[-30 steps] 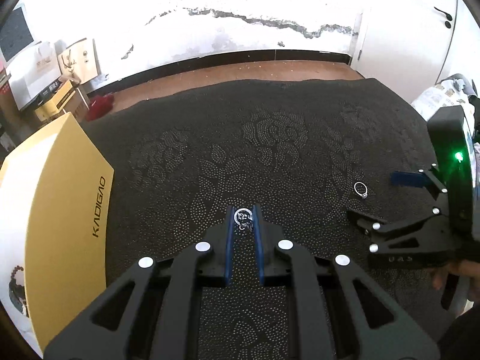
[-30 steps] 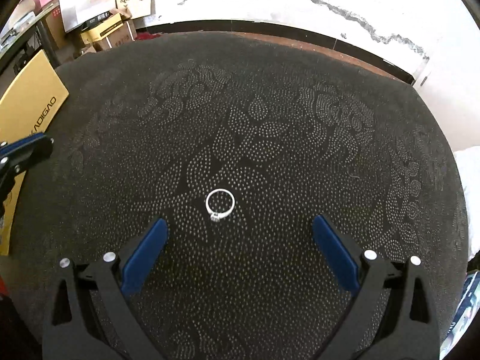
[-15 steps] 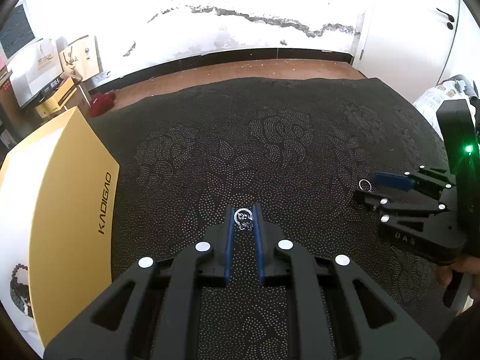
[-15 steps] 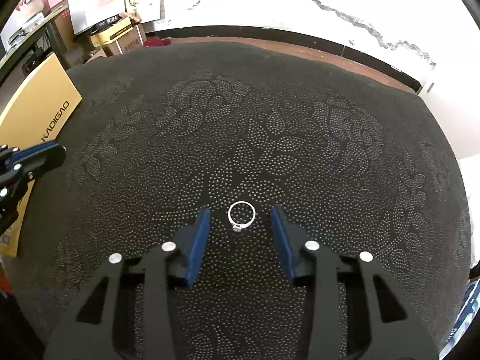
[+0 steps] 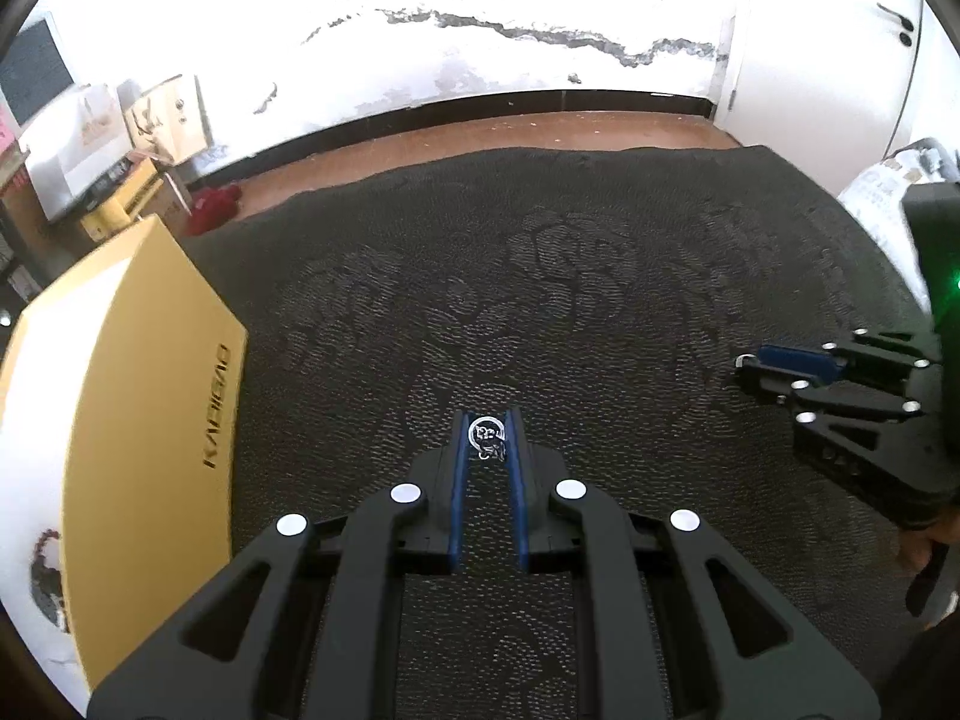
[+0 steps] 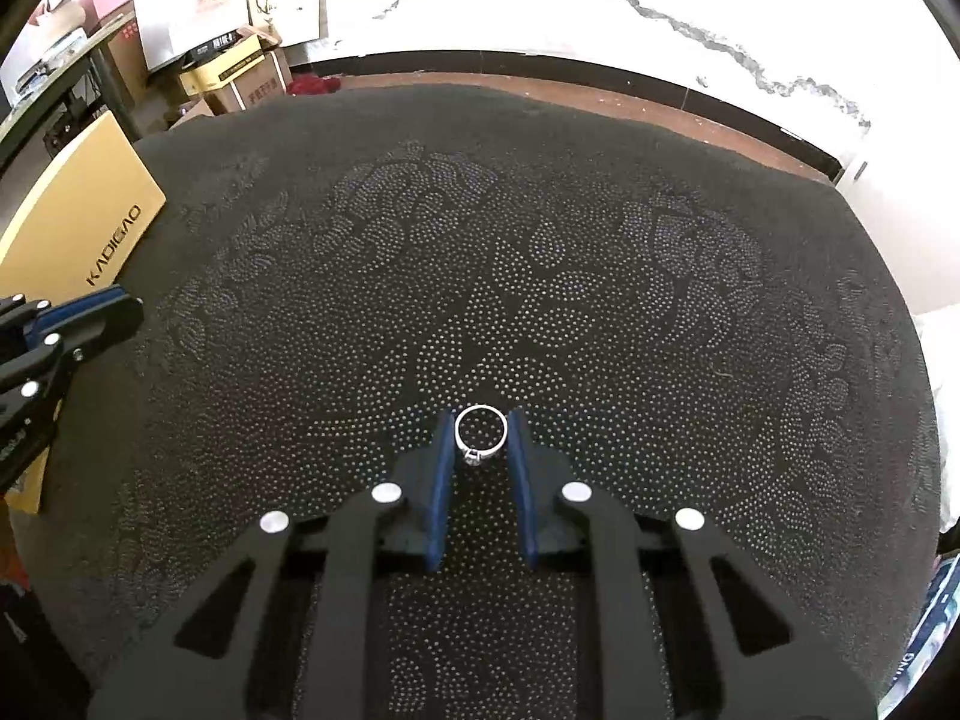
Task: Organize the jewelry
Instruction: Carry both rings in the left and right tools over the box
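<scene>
My left gripper (image 5: pixel 487 429) is shut on a small silver ring with an ornament (image 5: pixel 487 437), its tips low over the black patterned cloth (image 5: pixel 540 300). At the cloth's right side, my right gripper (image 6: pixel 480 432) has a plain silver ring with a small stone (image 6: pixel 480 427) between its blue pads. Its jaws are closing, and both pads touch the ring's sides. From the left wrist view the right gripper (image 5: pixel 747 369) appears at the right with that ring (image 5: pixel 746 360) at its tips. The left gripper (image 6: pixel 129 312) shows at the left edge of the right wrist view.
A yellow box marked KADIGAO (image 5: pixel 150 420) lies at the cloth's left edge, with dark beads (image 5: pixel 45 576) on the white surface beside it. Cardboard boxes (image 6: pixel 234 66) stand on the floor beyond the cloth. A hand (image 5: pixel 924 546) holds the right gripper.
The right gripper's jaws have come together from wide open around the ring until the pads meet it. The left gripper has stayed put with its ring.
</scene>
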`<state>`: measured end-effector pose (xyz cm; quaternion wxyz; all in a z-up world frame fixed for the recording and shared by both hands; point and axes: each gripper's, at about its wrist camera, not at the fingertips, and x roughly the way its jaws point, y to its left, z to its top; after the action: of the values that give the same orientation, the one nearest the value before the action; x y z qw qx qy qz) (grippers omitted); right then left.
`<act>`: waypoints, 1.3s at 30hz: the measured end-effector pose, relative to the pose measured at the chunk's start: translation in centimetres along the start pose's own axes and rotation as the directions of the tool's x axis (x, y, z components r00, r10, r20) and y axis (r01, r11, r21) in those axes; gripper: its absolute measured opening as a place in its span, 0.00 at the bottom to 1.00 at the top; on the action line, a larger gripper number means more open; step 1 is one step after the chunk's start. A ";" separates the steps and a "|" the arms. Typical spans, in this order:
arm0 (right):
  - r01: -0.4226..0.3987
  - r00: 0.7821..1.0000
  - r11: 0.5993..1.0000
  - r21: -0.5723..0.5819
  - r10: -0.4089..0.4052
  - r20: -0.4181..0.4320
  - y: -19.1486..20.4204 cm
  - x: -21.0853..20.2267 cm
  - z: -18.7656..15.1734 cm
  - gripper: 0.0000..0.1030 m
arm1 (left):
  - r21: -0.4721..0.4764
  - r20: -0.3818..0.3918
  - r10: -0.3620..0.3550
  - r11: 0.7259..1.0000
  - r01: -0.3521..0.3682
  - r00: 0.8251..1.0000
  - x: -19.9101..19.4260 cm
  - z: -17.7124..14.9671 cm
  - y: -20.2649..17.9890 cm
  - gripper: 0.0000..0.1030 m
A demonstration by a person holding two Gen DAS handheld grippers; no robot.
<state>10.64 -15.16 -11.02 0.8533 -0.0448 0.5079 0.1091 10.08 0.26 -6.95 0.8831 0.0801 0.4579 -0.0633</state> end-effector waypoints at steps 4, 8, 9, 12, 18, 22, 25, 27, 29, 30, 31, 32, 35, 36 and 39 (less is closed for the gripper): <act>-0.003 1.000 1.000 -0.005 0.003 0.021 0.0 -1.1 0.0 0.18 | 0.006 0.008 0.027 1.000 -0.027 1.000 -0.3 0.1 -0.2 0.12; -0.005 0.999 1.000 -0.018 0.006 0.051 0.4 -2.7 0.1 0.18 | 0.024 0.037 0.074 0.997 -0.075 0.997 -1.1 0.3 -0.7 0.12; -0.002 0.998 1.000 -0.023 0.003 0.059 0.7 -3.1 0.1 0.18 | 0.021 0.038 0.071 0.997 -0.072 0.997 -1.3 0.4 -0.7 0.12; 0.002 0.997 0.999 -0.038 0.001 0.082 1.1 -4.6 0.0 0.18 | 0.009 0.049 0.061 0.998 -0.062 0.997 -2.3 0.5 -0.5 0.12; 0.019 0.991 0.997 -0.077 -0.009 0.132 3.3 -8.5 -0.3 0.18 | -0.019 0.076 0.085 0.996 -0.083 0.993 -5.2 0.1 1.0 0.12; 0.022 0.989 0.996 -0.085 -0.009 0.149 5.1 -11.5 -0.3 0.18 | -0.045 0.098 0.123 0.992 -0.119 0.988 -7.7 -0.1 2.2 0.12; 0.016 0.986 0.994 -0.106 0.002 0.169 6.9 -14.0 0.0 0.18 | -0.067 0.101 0.143 0.988 -0.137 0.985 -9.5 -0.3 3.7 0.12; 0.016 0.983 0.992 -0.125 0.007 0.186 8.3 -15.6 0.3 0.18 | -0.084 0.102 0.166 0.984 -0.158 0.981 -10.9 -0.6 5.2 0.12; 0.014 0.978 0.989 -0.147 0.017 0.210 10.4 -17.8 0.9 0.18 | -0.089 0.105 0.194 0.979 -0.185 0.975 -11.9 -0.9 6.5 0.12; 0.011 0.976 0.988 -0.154 0.022 0.215 11.2 -18.3 1.2 0.18 | -0.106 0.097 0.188 0.978 -0.178 0.977 -12.6 -1.1 7.6 0.12; 0.007 0.975 0.986 -0.167 0.030 0.222 12.5 -19.2 1.6 0.18 | -0.123 0.088 0.181 0.978 -0.169 0.980 -13.1 -1.3 8.6 0.12; 0.004 0.973 0.983 -0.181 0.039 0.229 13.7 -20.0 1.9 0.18 | -0.152 0.080 0.175 0.975 -0.161 0.981 -13.9 -1.6 10.1 0.12; -0.006 0.967 0.973 -0.229 0.063 0.246 17.5 -21.7 2.7 0.18 | -0.186 0.066 0.180 0.969 -0.165 0.981 -15.3 -2.3 13.3 0.12; -0.011 0.966 0.970 -0.244 0.074 0.249 18.7 -22.1 2.9 0.18 | -0.193 0.062 0.197 0.964 -0.182 0.978 -15.9 -2.7 14.7 0.12; -0.048 0.962 0.960 -0.275 0.119 0.246 22.8 -23.1 3.9 0.18 | -0.225 0.038 0.214 0.954 -0.200 0.976 -17.2 -3.7 18.2 0.12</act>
<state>-1.98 4.52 11.86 0.8932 -0.1229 0.3738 0.2176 0.63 19.52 6.54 0.9020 0.0275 0.4237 0.0780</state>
